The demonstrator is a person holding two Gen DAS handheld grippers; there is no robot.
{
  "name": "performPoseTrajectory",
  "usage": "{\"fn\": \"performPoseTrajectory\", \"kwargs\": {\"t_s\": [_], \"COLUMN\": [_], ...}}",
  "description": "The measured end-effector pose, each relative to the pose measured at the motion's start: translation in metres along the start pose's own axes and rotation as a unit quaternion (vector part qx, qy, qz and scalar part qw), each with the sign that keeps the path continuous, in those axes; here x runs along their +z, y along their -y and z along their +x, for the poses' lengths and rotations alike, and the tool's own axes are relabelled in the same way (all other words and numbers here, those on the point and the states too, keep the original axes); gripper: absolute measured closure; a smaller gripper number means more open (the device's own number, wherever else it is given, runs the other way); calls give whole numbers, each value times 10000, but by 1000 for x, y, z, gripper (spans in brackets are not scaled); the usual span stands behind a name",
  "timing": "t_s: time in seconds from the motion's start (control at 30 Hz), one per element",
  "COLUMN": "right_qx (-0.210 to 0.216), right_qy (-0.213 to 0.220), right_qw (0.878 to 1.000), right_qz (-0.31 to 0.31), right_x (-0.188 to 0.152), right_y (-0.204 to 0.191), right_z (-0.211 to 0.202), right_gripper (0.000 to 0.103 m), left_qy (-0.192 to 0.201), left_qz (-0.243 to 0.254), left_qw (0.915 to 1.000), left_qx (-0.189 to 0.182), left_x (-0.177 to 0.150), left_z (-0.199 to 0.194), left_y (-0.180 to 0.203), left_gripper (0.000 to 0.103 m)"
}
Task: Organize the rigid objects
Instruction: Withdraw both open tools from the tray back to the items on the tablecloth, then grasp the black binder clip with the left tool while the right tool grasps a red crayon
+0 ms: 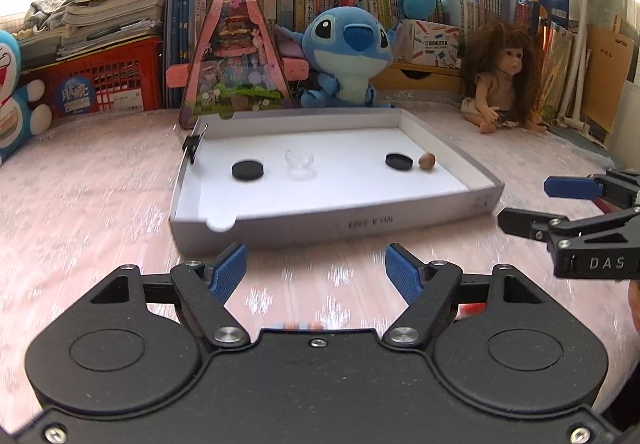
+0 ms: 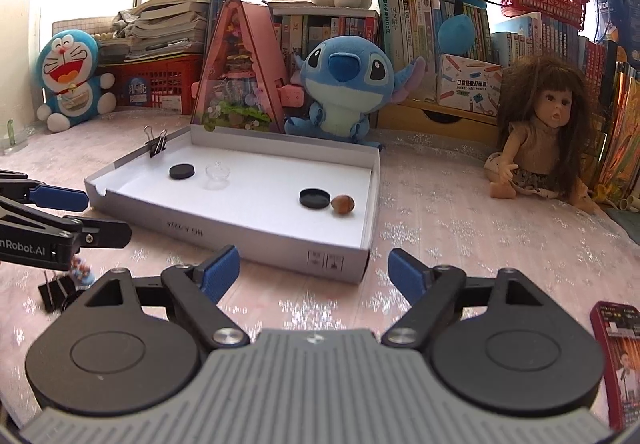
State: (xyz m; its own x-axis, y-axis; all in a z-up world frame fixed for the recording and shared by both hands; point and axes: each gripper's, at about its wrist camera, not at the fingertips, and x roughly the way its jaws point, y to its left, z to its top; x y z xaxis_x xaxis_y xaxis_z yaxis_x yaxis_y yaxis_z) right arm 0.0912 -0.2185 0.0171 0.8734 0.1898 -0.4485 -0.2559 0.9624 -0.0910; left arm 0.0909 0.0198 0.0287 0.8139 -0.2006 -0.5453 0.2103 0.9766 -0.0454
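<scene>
White cardboard tray (image 1: 448,148) sits mid-frame on the desk (image 1: 100,204), holding two black discs (image 1: 247,169), a clear glass lid (image 1: 299,164) and a nut (image 1: 427,161). Left tool (image 1: 316,268) and right tool (image 2: 314,270) hover before it, both wide and empty.

Table (image 2: 460,228) had a pale pink floral cloth. White shallow box (image 2: 248,232) sat mid-table. Behind it at 12: pink triangular toy house (image 2: 240,72), blue plush (image 2: 344,84). Doll (image 2: 540,132) sat at 2, Doraemon plush (image 2: 72,76) at 10. Black binder clip (image 2: 56,290) at 8, phone (image 2: 618,360) at 4.
</scene>
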Motion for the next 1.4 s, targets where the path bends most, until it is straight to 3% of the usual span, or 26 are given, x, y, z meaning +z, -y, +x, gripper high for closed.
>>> {"fn": "performPoseTrajectory", "kwargs": {"t_s": [0.37, 0.63, 1.2, 1.4], "right_qx": [-134, -153, -495, -659], "right_qy": [-23, -138, -313, -379], "right_qw": [9996, 9984, 9975, 9968], "right_qz": [-261, -532, -384, -265], "right_x": [-34, -48, -50, -49], "right_y": [2, -5, 0, 4], "right_z": [-30, -33, -20, -18], "right_gripper": [12, 11, 11, 11], "left_qy": [197, 122, 102, 141], "left_qz": [-23, 80, 111, 103], "left_qw": [9997, 9998, 9997, 9995], "left_qx": [-108, -126, 209, 259], "left_x": [-43, -67, -69, -67], "left_z": [-42, -56, -45, -44], "left_y": [-15, -20, -22, -23], "left_gripper": [25, 25, 28, 39]}}
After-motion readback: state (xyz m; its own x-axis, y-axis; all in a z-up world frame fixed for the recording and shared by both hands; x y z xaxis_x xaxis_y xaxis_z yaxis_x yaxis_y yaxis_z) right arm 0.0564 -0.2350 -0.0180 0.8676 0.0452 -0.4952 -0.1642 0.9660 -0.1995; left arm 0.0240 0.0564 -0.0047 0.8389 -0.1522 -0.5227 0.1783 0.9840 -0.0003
